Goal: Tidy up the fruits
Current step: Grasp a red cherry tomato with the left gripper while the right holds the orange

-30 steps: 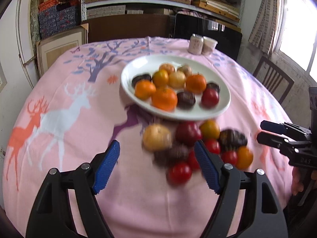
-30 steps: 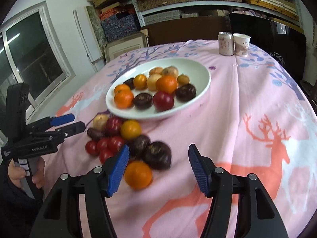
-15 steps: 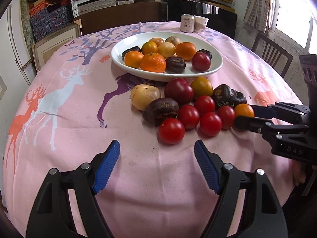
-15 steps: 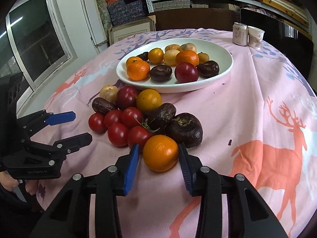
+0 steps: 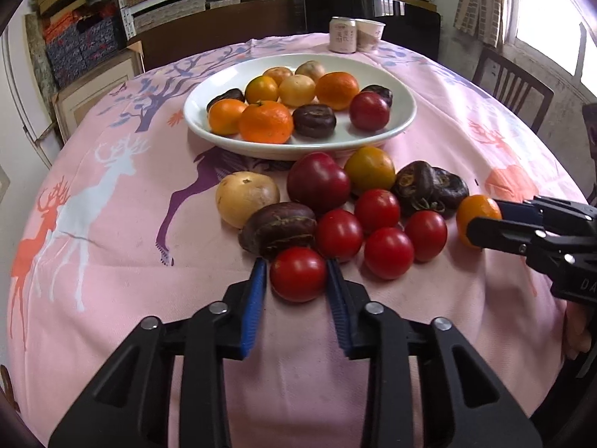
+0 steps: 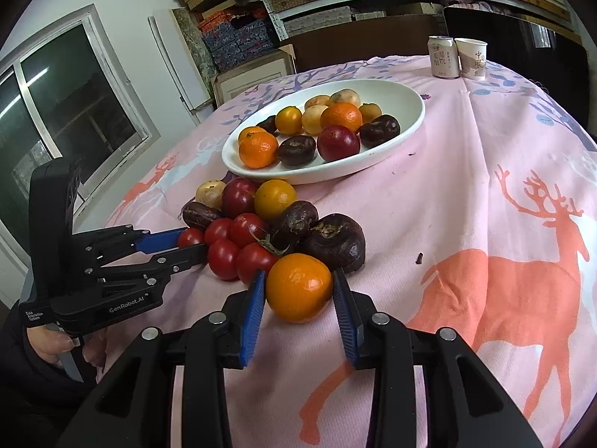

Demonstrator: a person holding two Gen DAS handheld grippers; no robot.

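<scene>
A white oval plate (image 5: 197,119) holds oranges, dark fruits and a red one. In front of it on the pink tablecloth lies a loose pile of red tomatoes, dark fruits and yellow ones. My left gripper (image 5: 296,274) is shut on the nearest red tomato (image 5: 298,274), its blue pads pressing both sides. In the right wrist view my right gripper (image 6: 298,291) is shut on an orange (image 6: 298,287) at the pile's near edge, beside a dark fruit (image 6: 334,240). The left gripper (image 6: 188,242) shows there too, on the same tomato (image 6: 189,238).
A drink can (image 5: 343,35) and a paper cup (image 5: 370,33) stand at the table's far edge. A wooden chair (image 5: 511,86) stands at the right. Shelves with boxes line the back wall. A person's hand (image 6: 48,347) grips the left handle.
My left gripper came forward and down to the pile and closed on the red tomato. The right gripper closed on the orange a second ago and has stayed there.
</scene>
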